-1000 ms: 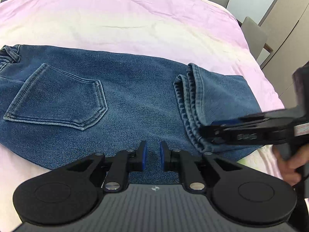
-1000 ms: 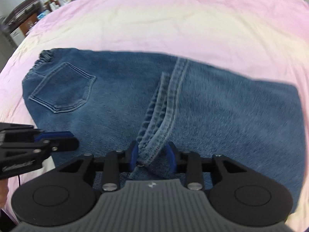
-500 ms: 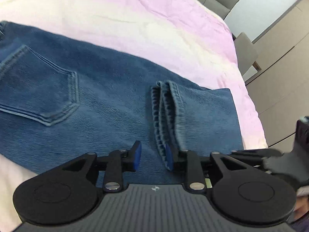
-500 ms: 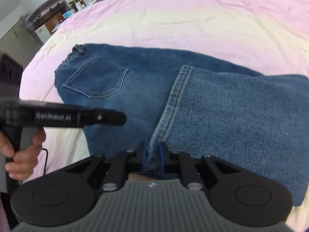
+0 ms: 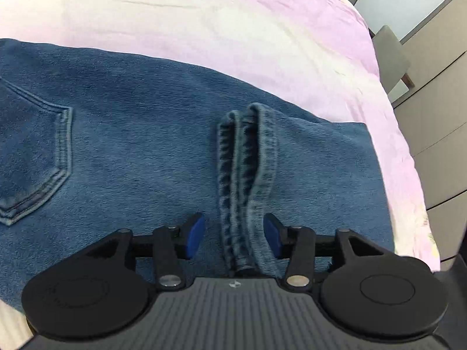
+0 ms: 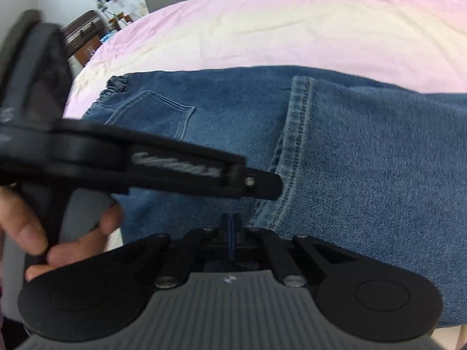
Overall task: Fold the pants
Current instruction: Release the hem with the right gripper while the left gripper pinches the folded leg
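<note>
Blue pads on your left gripper [image 5: 232, 235] have just been spreading and now stand apart, straddling the stacked hems [image 5: 246, 175] without pressing them, presumably so both cuff layers can be caught together. Your right gripper [image 6: 231, 233] has just been closing and is now clamped tight beside the cuff edge; whether it pinches any denim, I cannot tell. The pants [image 5: 131, 134] lie half-folded, legs doubled toward the pocket [image 5: 32, 157], on the pink bedsheet [image 5: 233, 29]. Both grippers angle downward.
</note>
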The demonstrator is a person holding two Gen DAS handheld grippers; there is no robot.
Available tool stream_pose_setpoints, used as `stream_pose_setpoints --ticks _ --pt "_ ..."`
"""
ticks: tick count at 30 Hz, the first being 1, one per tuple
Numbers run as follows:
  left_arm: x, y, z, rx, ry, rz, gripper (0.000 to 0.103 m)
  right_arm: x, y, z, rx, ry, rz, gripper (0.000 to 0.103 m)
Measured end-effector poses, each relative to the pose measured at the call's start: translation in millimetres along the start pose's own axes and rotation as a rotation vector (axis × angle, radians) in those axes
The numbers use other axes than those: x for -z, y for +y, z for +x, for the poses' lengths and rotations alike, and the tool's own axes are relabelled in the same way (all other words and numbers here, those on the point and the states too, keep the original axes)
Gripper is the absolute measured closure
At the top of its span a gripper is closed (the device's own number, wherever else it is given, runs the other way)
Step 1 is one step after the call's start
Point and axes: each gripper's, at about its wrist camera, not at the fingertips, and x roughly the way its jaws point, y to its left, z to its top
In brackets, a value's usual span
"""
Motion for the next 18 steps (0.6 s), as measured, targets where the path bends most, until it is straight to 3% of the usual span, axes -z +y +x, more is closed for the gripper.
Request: stream_pose_setpoints --ticks 3,8,10,13,15,18 --pt "-3 -9 9 -0.014 0.012 0.020 0.038 5 -5 -25 -0.007 -0.037 -0.026 0.103" --pt "-4 -26 27 -0.077 0.013 0.043 0.030 14 -34 -72 0.098 -0.099 -0.037 0.101" --pt "-2 -35 31 -0.107 0.001 0.062 0.038 19 -51 -90 0.160 -0.126 -0.022 0.099" --pt "1 -43 27 -0.186 -0.036 0.068 0.068 28 -82 -112 0.244 -0.146 0.043 0.098" --pt "1 -47 17 -0.188 -0.077 0.072 0.082 34 -106 -125 0.290 -0.154 0.097 0.094" --pt "0 -64 -10 -0.181 -0.169 0.155 0.094 47 -134 -146 0.348 -0.169 0.152 0.093"
